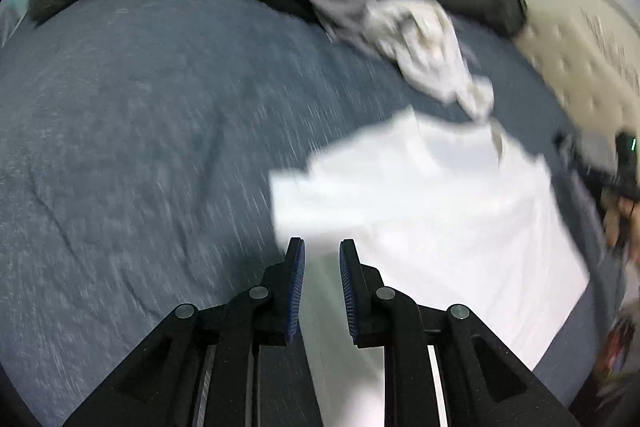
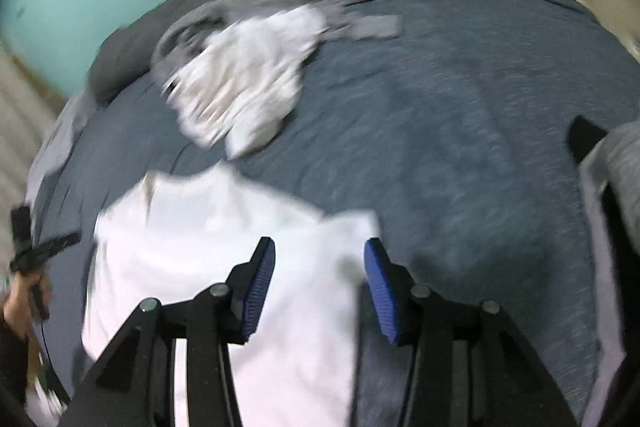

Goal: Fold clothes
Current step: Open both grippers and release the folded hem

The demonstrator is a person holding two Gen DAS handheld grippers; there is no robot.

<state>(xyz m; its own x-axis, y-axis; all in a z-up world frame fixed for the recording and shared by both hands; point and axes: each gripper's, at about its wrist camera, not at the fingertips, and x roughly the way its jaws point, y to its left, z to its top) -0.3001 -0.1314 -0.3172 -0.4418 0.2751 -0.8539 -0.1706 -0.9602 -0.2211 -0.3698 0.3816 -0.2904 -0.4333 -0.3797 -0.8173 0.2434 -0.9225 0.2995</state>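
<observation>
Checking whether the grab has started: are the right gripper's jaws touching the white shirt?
Cannot tell. In the right wrist view the right gripper has its jaws wide open above the white shirt, but motion blur hides any contact or gap.

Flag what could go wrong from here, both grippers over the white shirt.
1. The left gripper has a narrow gap, so it may pinch only one layer of the white shirt.
2. The right gripper straddles the shirt's edge and could also catch the blue-grey bedsheet.
3. Both views are motion-blurred; the crumpled white garment lies close and could get dragged.
</observation>
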